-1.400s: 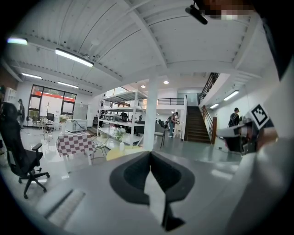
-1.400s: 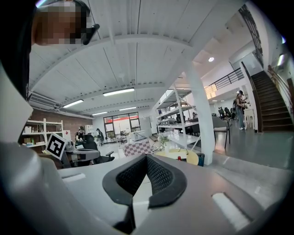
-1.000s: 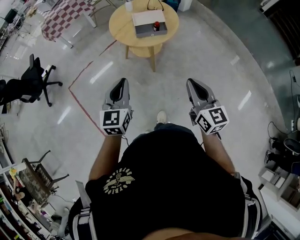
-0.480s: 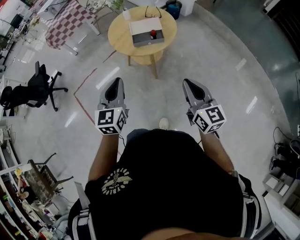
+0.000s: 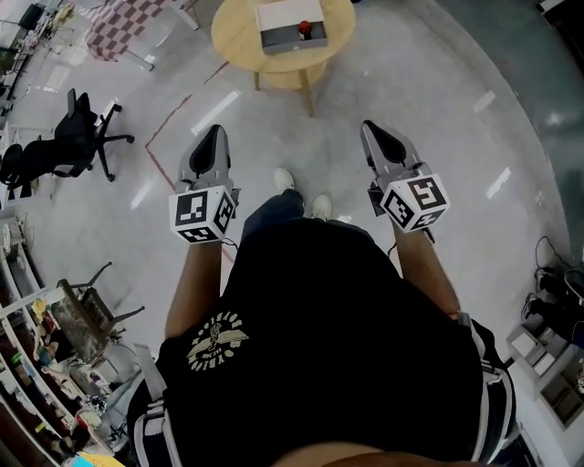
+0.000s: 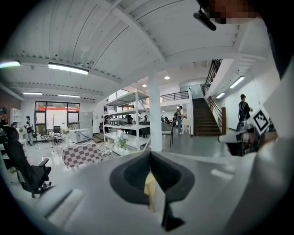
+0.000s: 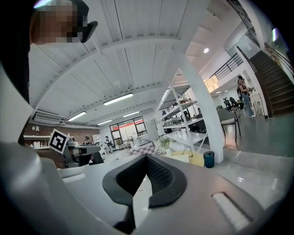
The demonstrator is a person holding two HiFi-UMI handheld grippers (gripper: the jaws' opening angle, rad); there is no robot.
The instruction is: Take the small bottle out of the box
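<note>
Item 1. Left gripper (image 5: 212, 137): left of centre in the head view, marker cube toward the person, tips pointing to the top of the frame. Jaws clenched together, nothing between them.

Item 2. Right gripper (image 5: 375, 135): right of centre, same attitude. Jaws clenched together, nothing held.

Item 3. Bench (image 5: 239, 44): round, pale wood, at the top centre of the frame, partly cut by the upper edge. Well apart from both grippers.

Item 4. Box (image 5: 276, 18): flat, pale grey, on the middle of the bench.

Item 5. Small bottle (image 5: 305, 30): dark with a red top, upright in the right part of the box. Neither gripper is near it.

Item 6. Person: black shirt with a pale emblem, filling the lower half of the frame. Pale shoes (image 5: 286, 180) on the glossy grey floor between the grippers.

Item 7. Office chair (image 5: 80, 139): black, upper left.

Item 8. Red floor line (image 5: 173, 111): upper left, running toward the bench.
</note>
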